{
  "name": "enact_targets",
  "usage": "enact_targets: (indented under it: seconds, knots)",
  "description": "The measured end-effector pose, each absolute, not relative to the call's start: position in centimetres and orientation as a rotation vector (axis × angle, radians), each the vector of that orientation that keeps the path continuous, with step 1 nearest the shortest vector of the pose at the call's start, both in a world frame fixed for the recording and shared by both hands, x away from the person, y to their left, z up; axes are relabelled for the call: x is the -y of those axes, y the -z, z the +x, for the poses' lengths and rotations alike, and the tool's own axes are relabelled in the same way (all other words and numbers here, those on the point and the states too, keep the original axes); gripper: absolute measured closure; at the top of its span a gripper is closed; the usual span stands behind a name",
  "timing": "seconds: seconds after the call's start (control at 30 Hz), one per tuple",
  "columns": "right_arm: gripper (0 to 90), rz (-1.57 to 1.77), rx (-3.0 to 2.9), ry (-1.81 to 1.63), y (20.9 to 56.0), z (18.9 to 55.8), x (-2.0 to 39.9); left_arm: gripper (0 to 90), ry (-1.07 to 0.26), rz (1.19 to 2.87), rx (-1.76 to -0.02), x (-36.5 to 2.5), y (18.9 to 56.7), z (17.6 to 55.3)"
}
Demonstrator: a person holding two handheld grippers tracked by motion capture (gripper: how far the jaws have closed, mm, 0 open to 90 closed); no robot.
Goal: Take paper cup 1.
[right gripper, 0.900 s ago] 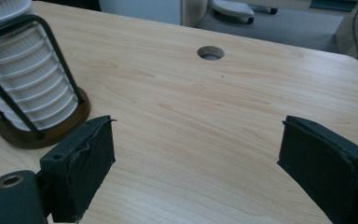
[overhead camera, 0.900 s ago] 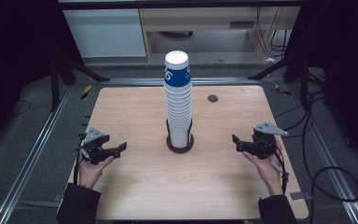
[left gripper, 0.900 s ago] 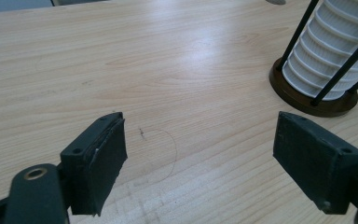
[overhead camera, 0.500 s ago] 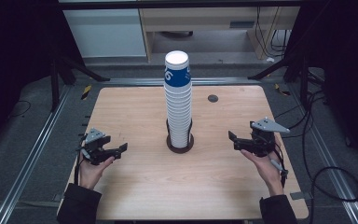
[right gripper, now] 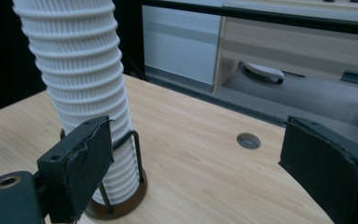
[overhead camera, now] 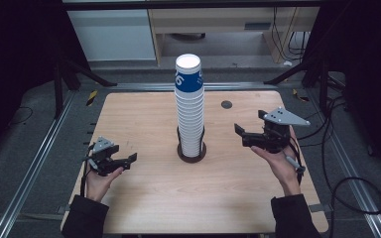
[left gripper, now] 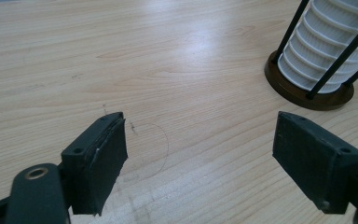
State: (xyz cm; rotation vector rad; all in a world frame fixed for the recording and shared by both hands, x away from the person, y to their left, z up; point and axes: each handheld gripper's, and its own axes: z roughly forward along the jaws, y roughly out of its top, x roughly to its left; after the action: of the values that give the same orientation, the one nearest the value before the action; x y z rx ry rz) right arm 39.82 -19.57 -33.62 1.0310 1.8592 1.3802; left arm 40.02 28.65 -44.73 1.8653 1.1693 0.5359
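Nearest the camera in the high view, two forearms in dark sleeves come in from the bottom edge, one gripper in each hand. The left gripper (overhead camera: 129,159) sits low over the wooden table (overhead camera: 144,198), its two jaws spread wide with nothing between them; its own view shows bare tabletop in the gap. The right gripper (overhead camera: 239,135) is held higher, well clear of the table, and its two jaws also stand wide apart and empty, aimed toward the middle of the table.

Between the two grippers, at the table's centre and apart from both, stands one tall stack of white paper cups (overhead camera: 189,114), too many to count, with one blue-banded cup on top. The stack stands upright in one round dark holder (overhead camera: 192,154) with thin black upright rods.

Farther back, one small round hole (overhead camera: 226,104) sits in the tabletop.
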Motion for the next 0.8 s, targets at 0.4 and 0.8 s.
enact_targets:
  seconds: [0.4, 0.8]
  knots:
    - [8.9, 0.940, -1.864, -1.482, 30.3, 40.4, 17.2, 17.0, -0.526, 1.871, -1.166, -28.6, 44.9, 40.1]
    - [8.7, 0.825, -1.875, -1.575, 27.8, 41.0, 13.7, 17.0, -0.519, 1.890, -1.164, -28.5, 45.1, 40.1]
